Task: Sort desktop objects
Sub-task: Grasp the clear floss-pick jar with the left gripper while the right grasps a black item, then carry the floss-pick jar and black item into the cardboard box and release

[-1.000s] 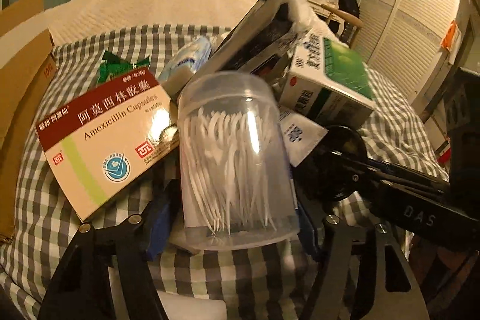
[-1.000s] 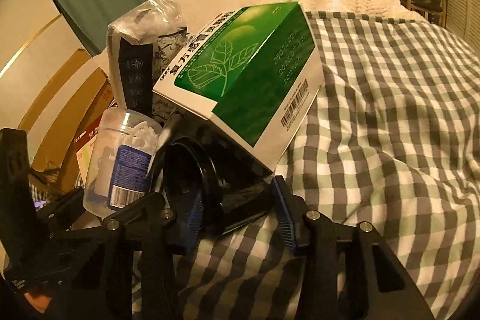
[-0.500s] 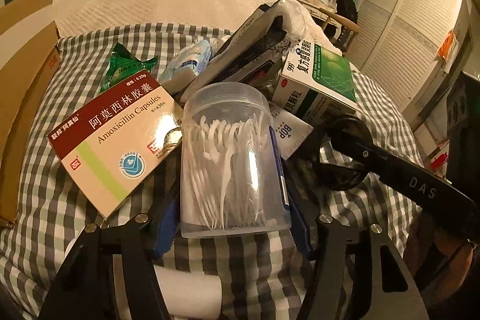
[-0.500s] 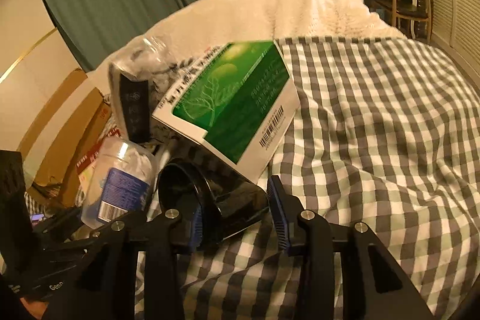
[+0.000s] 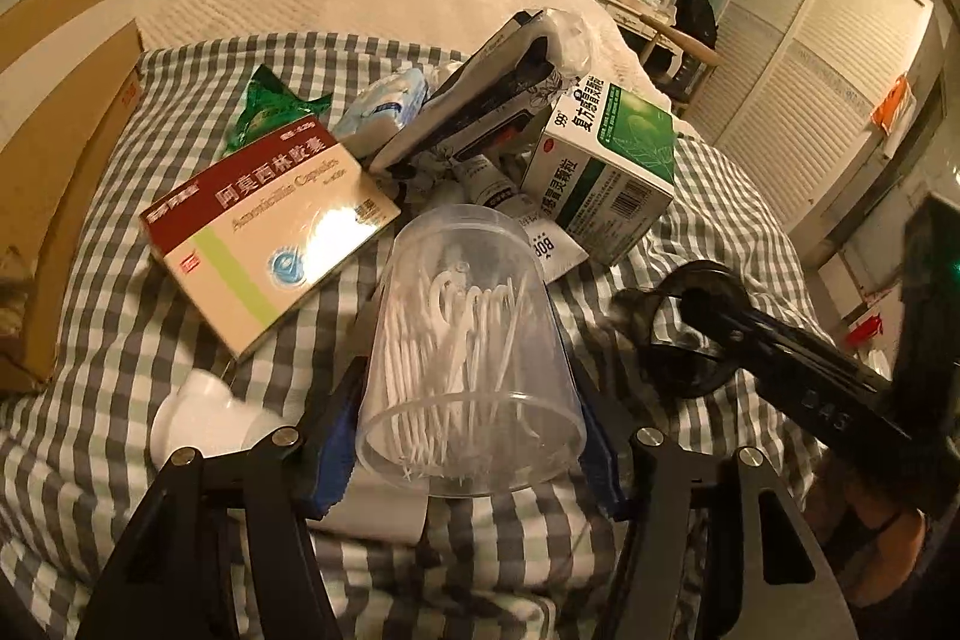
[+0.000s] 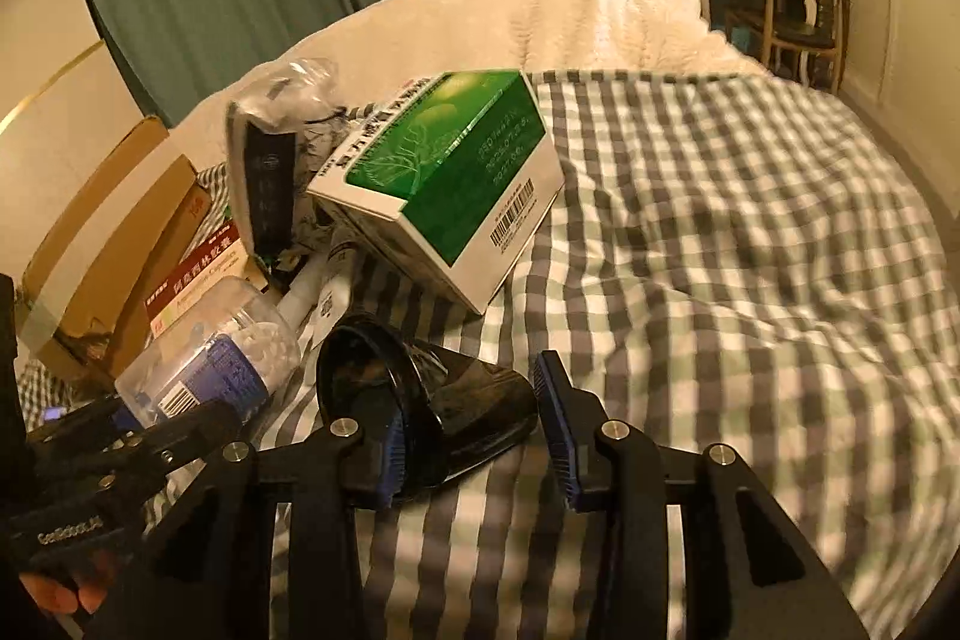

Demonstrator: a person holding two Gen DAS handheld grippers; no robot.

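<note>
My left gripper (image 5: pixel 471 436) is shut on a clear plastic jar of floss picks (image 5: pixel 471 346) and holds it above the checked cloth (image 5: pixel 120 340). The jar also shows in the right wrist view (image 6: pixel 216 370). My right gripper (image 6: pixel 474 418) is shut on a black cup (image 6: pixel 432 400), lying on its side with its mouth to the left. The cup shows in the left wrist view (image 5: pixel 684 334). A pile lies beyond: a red-and-cream amoxicillin box (image 5: pixel 264 232), a green-and-white medicine box (image 6: pixel 444 184), and a dark plastic-wrapped pack (image 5: pixel 480 100).
A cardboard box (image 5: pixel 54 148) stands at the left edge. A white fitting (image 5: pixel 198 412) lies on the cloth beside my left fingers. A green sachet (image 5: pixel 270 106) and a tissue pack (image 5: pixel 384 100) lie at the back. Checked cloth (image 6: pixel 750 250) stretches to the right.
Both grippers have risen and pulled back from the pile with the jar and the cup. The green box no longer rests on the cup.
</note>
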